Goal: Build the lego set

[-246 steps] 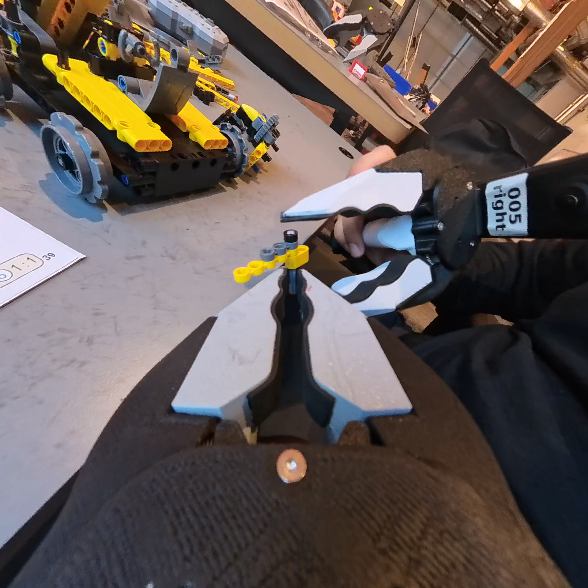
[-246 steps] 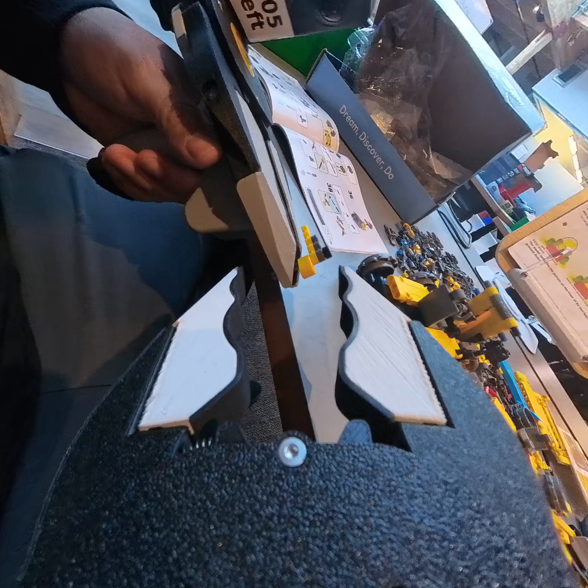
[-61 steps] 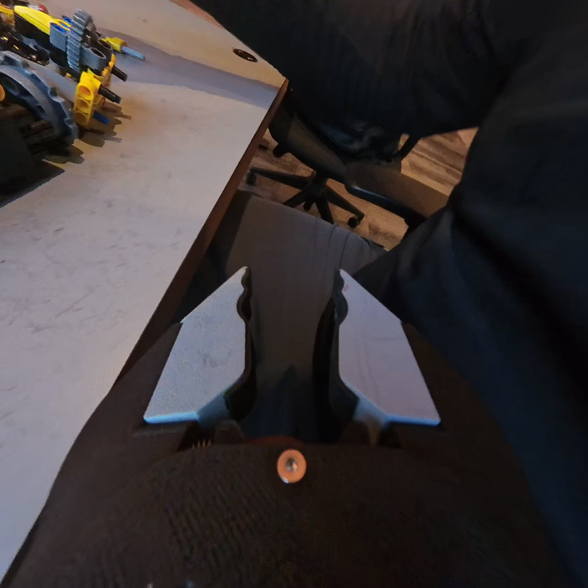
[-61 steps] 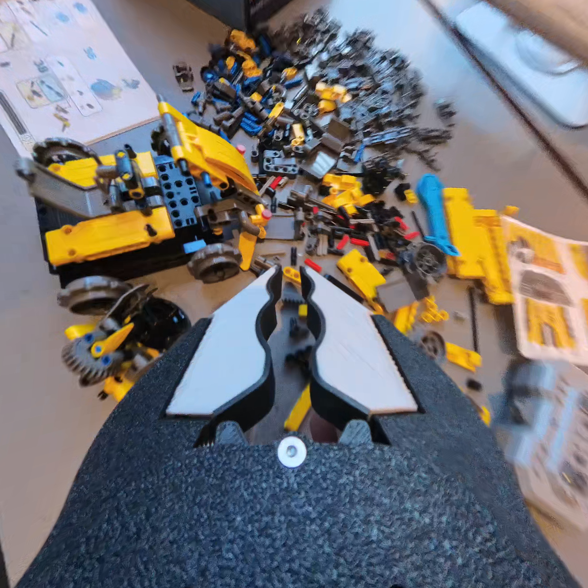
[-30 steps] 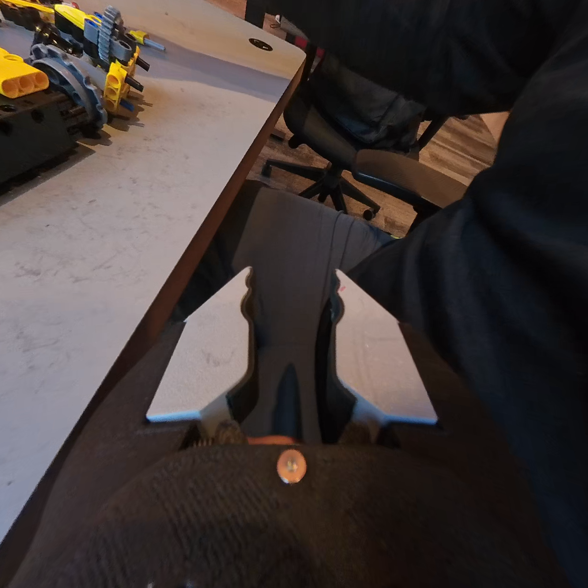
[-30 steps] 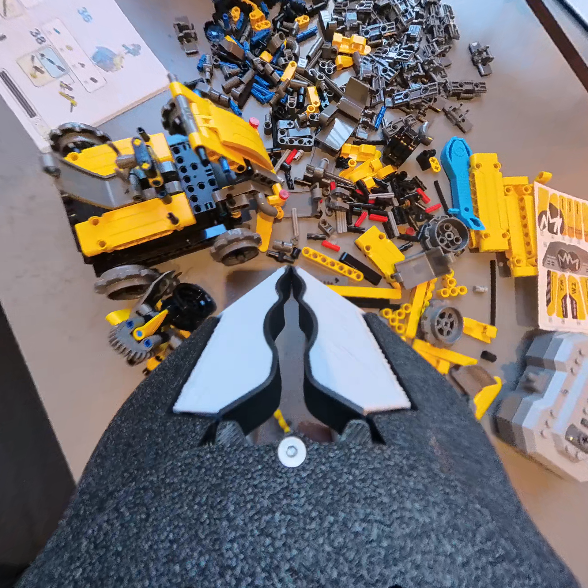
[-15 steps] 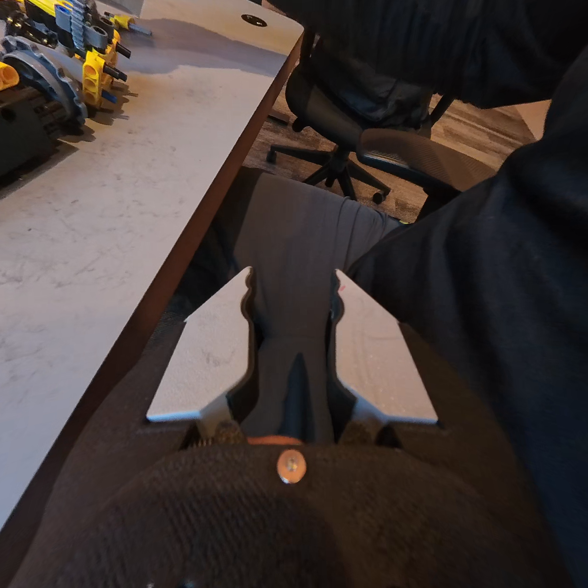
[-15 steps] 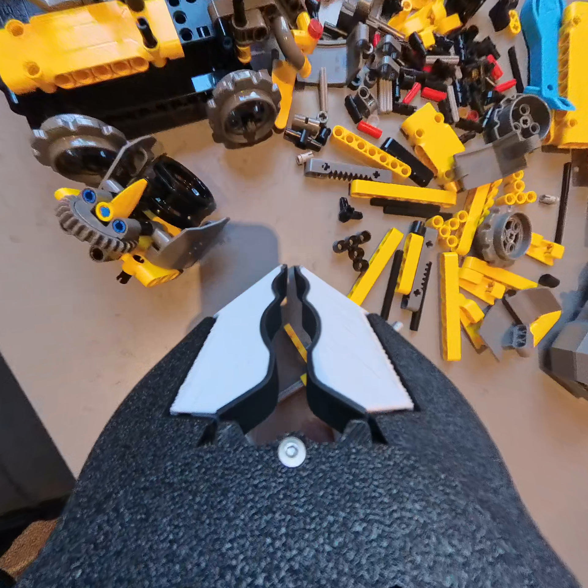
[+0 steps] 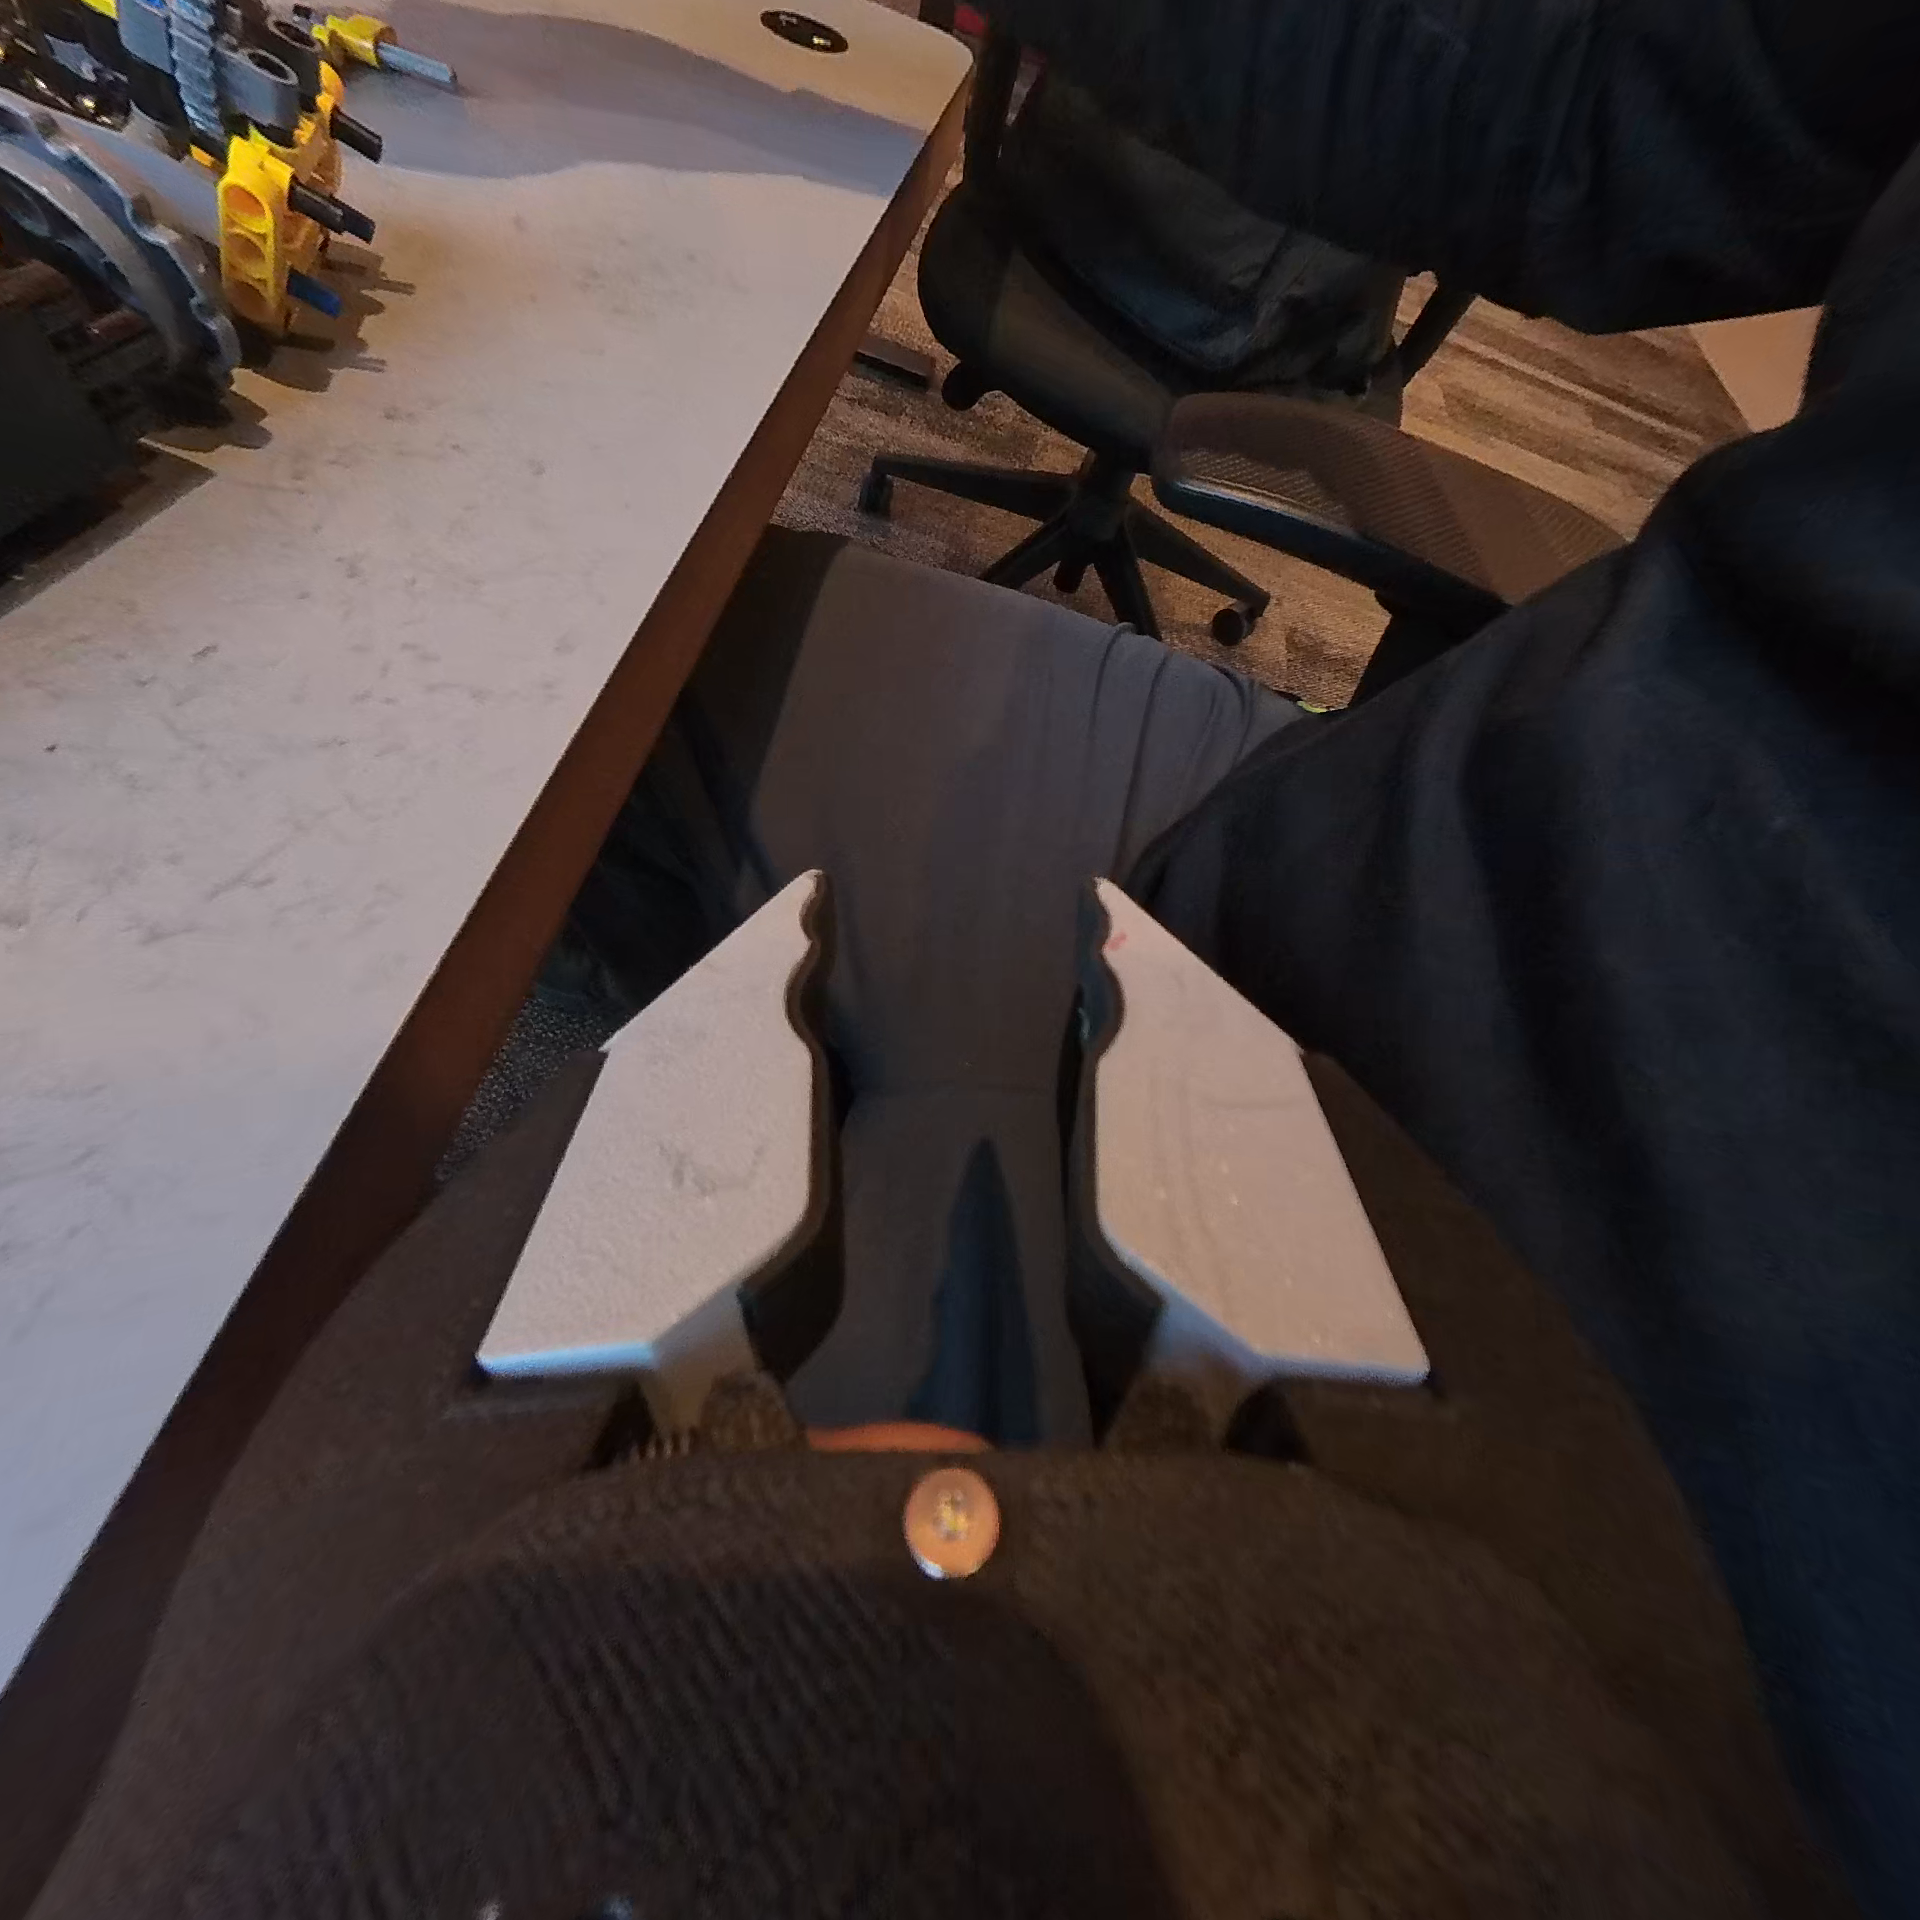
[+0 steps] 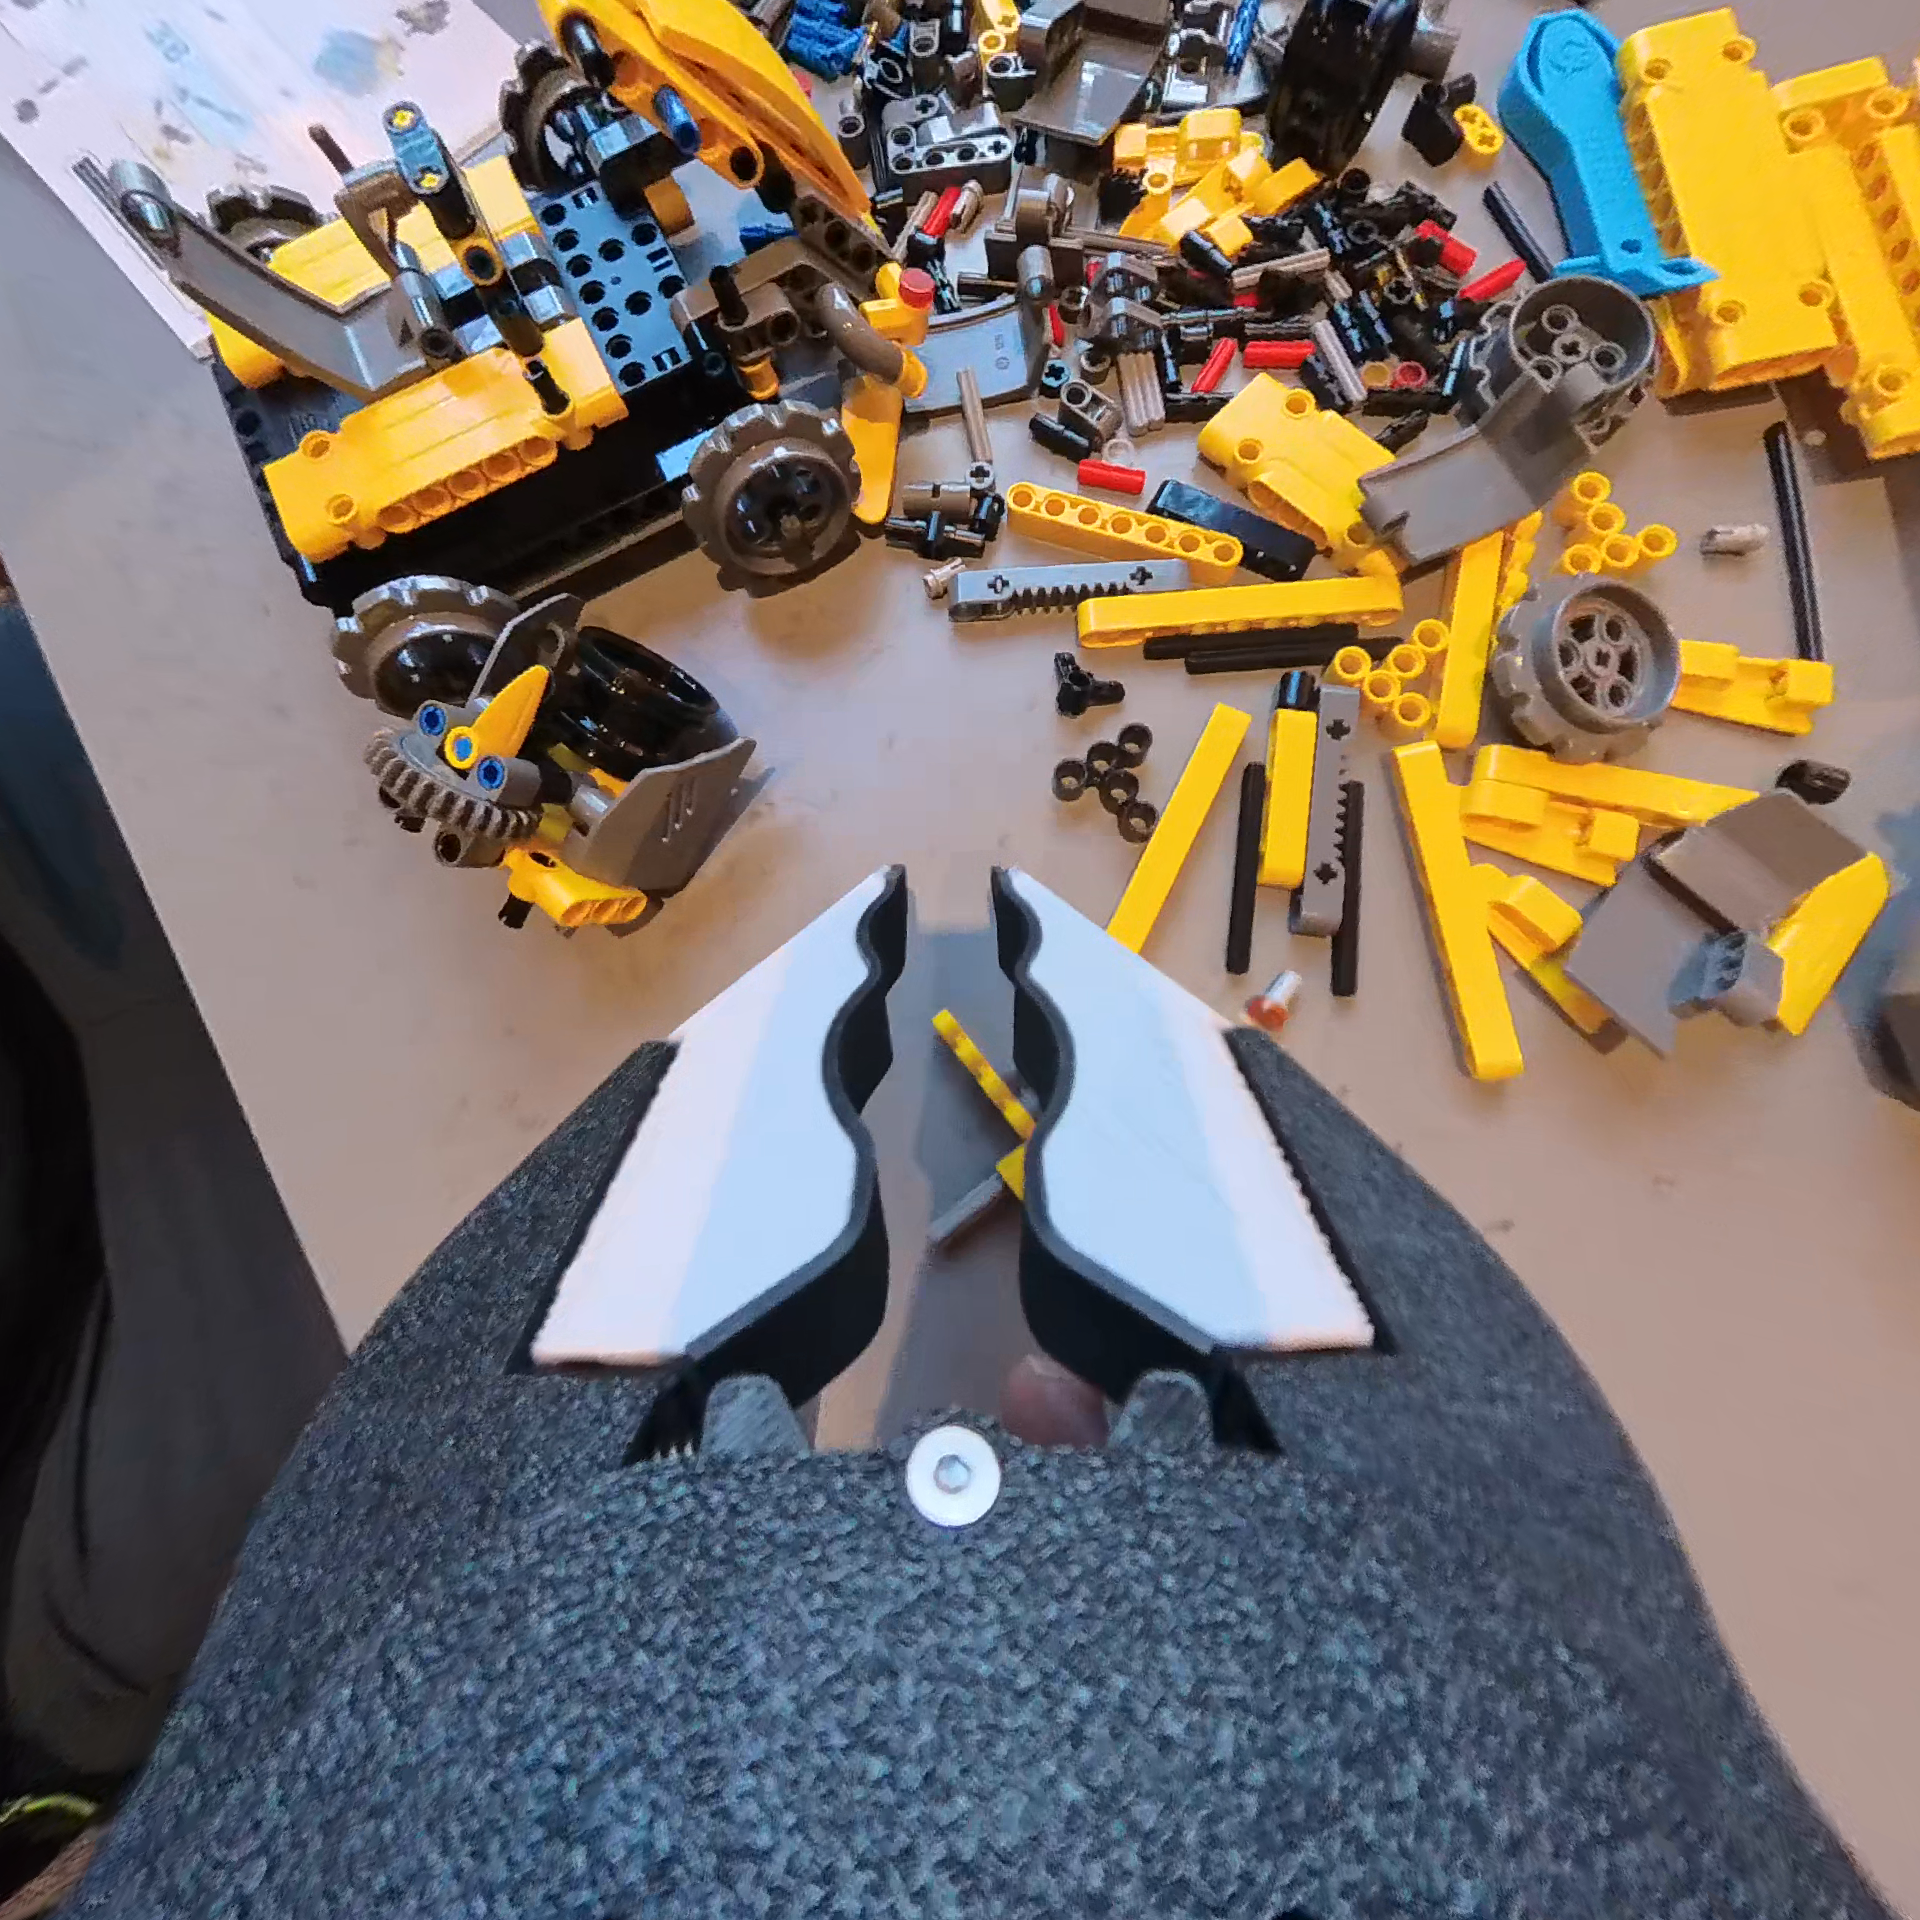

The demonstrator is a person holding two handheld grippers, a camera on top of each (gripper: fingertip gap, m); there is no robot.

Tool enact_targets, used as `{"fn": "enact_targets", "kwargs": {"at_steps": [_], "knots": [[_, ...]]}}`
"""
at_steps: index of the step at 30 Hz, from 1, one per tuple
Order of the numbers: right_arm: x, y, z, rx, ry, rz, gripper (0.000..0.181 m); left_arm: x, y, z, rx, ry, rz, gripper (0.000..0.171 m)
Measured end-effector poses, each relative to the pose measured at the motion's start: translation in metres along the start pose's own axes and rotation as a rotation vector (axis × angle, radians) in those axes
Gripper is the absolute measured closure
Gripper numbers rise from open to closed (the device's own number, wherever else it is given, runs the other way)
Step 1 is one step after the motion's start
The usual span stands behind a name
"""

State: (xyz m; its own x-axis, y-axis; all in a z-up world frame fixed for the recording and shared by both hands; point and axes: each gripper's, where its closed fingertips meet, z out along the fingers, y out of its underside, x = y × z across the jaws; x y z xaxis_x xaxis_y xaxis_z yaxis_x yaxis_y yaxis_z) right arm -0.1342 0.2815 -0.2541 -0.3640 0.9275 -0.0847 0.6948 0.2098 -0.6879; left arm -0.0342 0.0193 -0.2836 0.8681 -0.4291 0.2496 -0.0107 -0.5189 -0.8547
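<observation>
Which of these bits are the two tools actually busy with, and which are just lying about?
At the tools: right tool, open, over a thin yellow stick between its fingers; left tool, open and empty, beyond the table edge above a grey trouser leg.
Lying about: half-built yellow vehicle, small gear assembly, heap of loose pieces, blue lever, booklet, office chair.

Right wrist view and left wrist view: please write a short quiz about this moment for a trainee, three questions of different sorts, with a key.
1. True or false: the right tongs are open.
2. What lies on the table between their fingers?
A. blue tool
B. yellow beam
C. wheel
3. Fill in: the left tongs hang beyond the table edge, over a person's ___.

Key: 1 true; 2 B; 3 leg.
</observation>
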Motion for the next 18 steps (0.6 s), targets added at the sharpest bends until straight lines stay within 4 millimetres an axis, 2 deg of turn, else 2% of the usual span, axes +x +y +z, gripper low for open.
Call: {"fn": "enact_targets", "kwargs": {"at_steps": [3, 8, 13, 18], "knots": [[-0.001, -0.015, 0.01, 0.016, 0.035, -0.044, 0.166, 0.001, 0.001, 0.002, -0.005, 0.004, -0.002, 0.125], [0.007, -0.047, 0.041, -0.018, 0.068, -0.116, 0.171, 0.0, 0.003, 0.004, -0.02, -0.001, 0.006, 0.125], [0.023, -0.066, 0.065, -0.079, 0.073, -0.17, 0.173, -0.005, 0.004, 0.001, -0.014, -0.014, -0.006, 0.125], [0.025, -0.077, 0.08, -0.183, 0.053, -0.365, 0.177, -0.006, 0.001, -0.001, 0.0, 0.001, -0.032, 0.125]]}}
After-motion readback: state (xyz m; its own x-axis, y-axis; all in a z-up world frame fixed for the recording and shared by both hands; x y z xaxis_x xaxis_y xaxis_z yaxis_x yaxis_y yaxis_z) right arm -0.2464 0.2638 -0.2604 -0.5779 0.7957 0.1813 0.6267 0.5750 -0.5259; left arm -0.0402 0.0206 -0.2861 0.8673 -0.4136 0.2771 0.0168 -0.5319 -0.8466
